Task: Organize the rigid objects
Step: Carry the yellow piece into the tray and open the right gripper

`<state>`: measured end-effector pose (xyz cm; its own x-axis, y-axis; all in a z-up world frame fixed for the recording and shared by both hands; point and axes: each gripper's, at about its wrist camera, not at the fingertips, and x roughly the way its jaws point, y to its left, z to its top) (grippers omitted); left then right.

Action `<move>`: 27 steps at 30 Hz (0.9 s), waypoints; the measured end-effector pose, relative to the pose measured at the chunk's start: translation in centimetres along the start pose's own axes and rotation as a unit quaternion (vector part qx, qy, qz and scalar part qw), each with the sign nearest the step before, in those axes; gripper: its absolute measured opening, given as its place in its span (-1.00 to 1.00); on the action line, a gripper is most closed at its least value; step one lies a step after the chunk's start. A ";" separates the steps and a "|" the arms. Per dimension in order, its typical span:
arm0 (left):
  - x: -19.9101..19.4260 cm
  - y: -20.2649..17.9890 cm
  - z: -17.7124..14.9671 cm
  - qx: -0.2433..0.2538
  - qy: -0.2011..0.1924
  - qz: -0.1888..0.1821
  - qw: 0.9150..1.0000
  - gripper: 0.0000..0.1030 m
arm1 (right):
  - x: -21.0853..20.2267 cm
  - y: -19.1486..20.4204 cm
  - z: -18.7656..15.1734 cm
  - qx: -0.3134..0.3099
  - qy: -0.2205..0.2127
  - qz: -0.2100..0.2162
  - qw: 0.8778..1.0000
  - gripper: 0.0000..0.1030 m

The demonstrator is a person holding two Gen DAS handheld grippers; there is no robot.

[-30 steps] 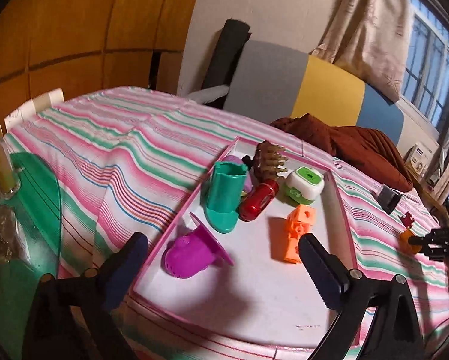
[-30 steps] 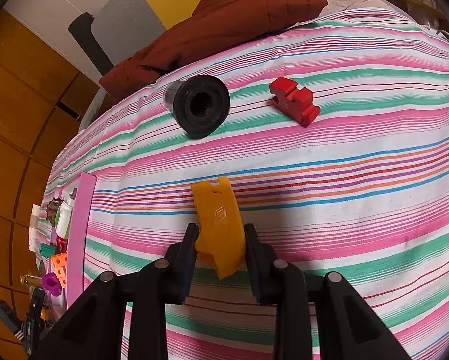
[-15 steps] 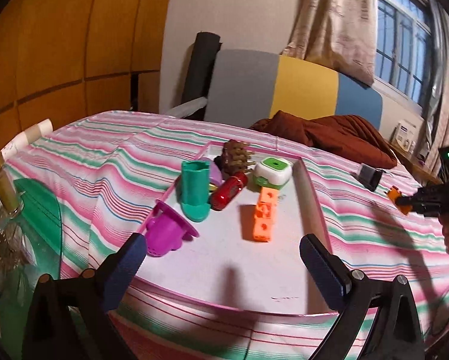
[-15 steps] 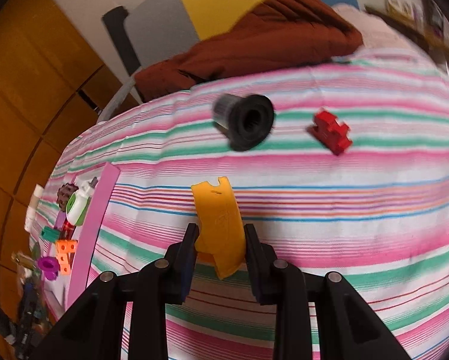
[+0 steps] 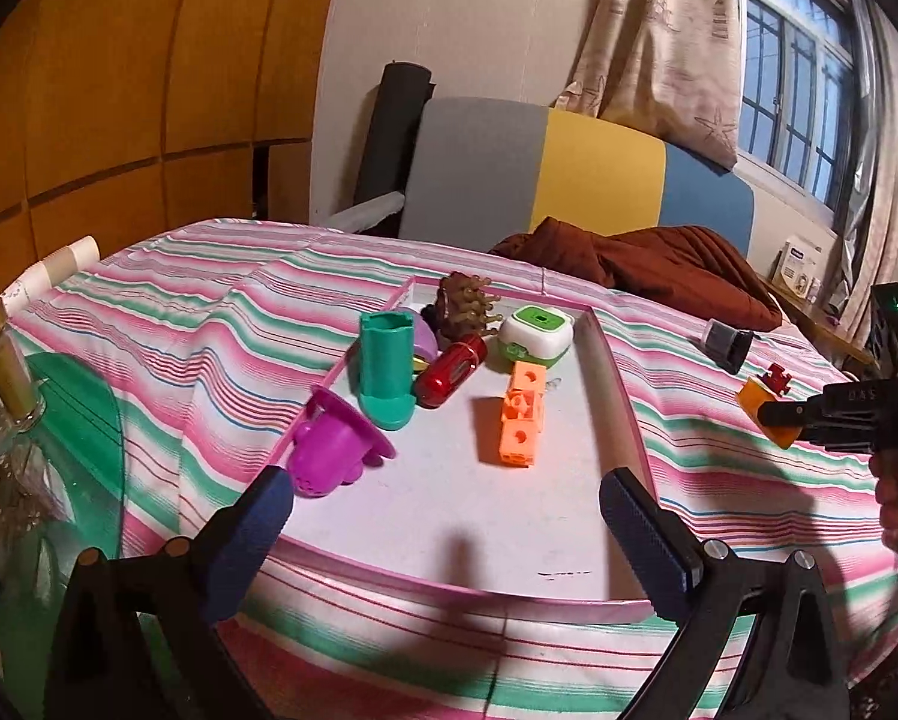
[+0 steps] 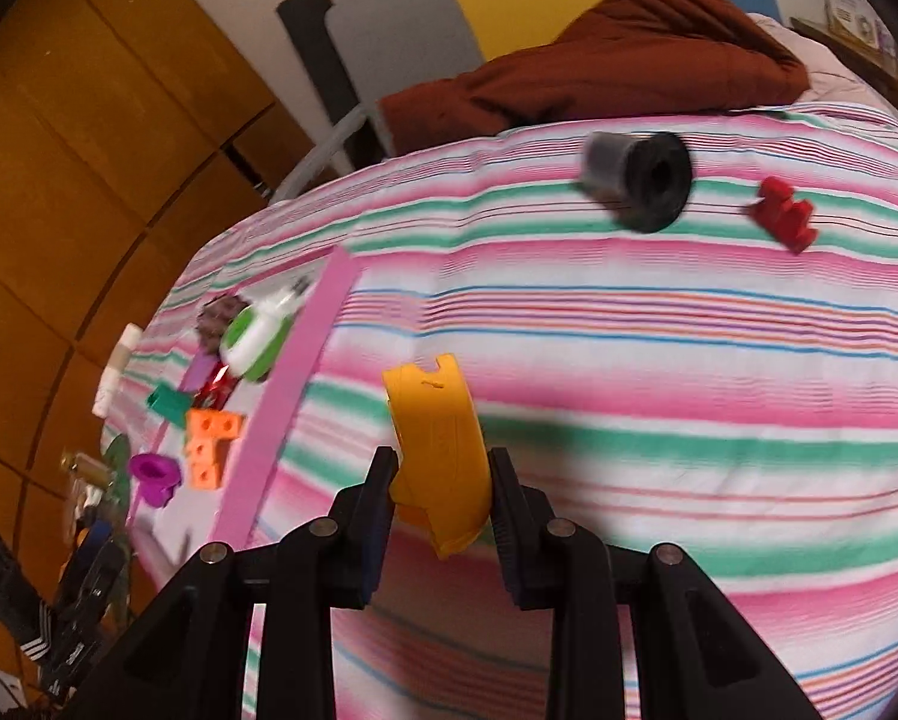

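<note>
- The striped tablecloth (image 5: 167,324) in pink, green and white covers the whole table under the pink-rimmed tray (image 5: 619,396).
- The pink-rimmed tray, with a white floor, lies on the cloth; everything below is placed relative to it.
- A brown garment (image 6: 604,72) is heaped beyond the tray's far end, at the table's edge.
- The left gripper (image 5: 446,510) hangs over the tray's near edge, its jaws spread wide with nothing between them.
- The right gripper (image 6: 443,495) is off the tray's right rim, above the cloth, its jaws drawn narrow and clamped on the orange curved piece (image 6: 437,450), which is lifted clear of the cloth.
- A teal cup-shaped toy (image 5: 386,369) stands upright inside the tray near its left rim.
- A purple funnel-shaped toy (image 5: 332,450) lies tipped on the tray's left rim, nearer than the teal one.
- An orange block strip (image 5: 517,414) lies flat on the tray's floor, near the middle.
- A white-and-green box (image 5: 535,336) sits at the tray's far right corner.
- A red capsule-shaped toy (image 5: 451,369) lies between the teal toy and the box.
- A brown spiky toy (image 5: 463,303) sits at the tray's far end.
- A black cylinder (image 6: 640,180) lies on the cloth, well right of the tray.
- A red notched block (image 6: 781,213) lies farther right still.
</note>
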<state>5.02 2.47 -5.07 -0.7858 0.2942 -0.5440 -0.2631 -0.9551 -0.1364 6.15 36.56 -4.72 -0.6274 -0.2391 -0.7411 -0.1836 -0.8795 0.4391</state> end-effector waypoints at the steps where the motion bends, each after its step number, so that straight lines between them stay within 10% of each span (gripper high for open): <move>1: -0.1 0.1 0.0 0.000 -0.002 0.001 1.000 0.99 | 0.0 1.0 -0.3 -0.010 -0.001 0.004 1.000 -0.43; 16: -1.1 2.3 -0.8 0.010 -0.001 0.021 1.000 0.99 | 4.3 17.6 -2.9 -0.159 0.031 0.066 0.985 -0.43; 27: -2.0 5.0 -1.0 -0.032 -0.009 0.046 0.998 0.99 | 7.7 22.3 -3.1 -0.176 0.042 0.073 0.981 -0.43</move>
<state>5.85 -2.89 -5.45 -0.8146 0.2049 -0.5426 -0.1535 -0.9783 -0.1390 -0.37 13.83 -2.21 -0.5605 -0.3934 -0.7287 0.1862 -0.9173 0.3520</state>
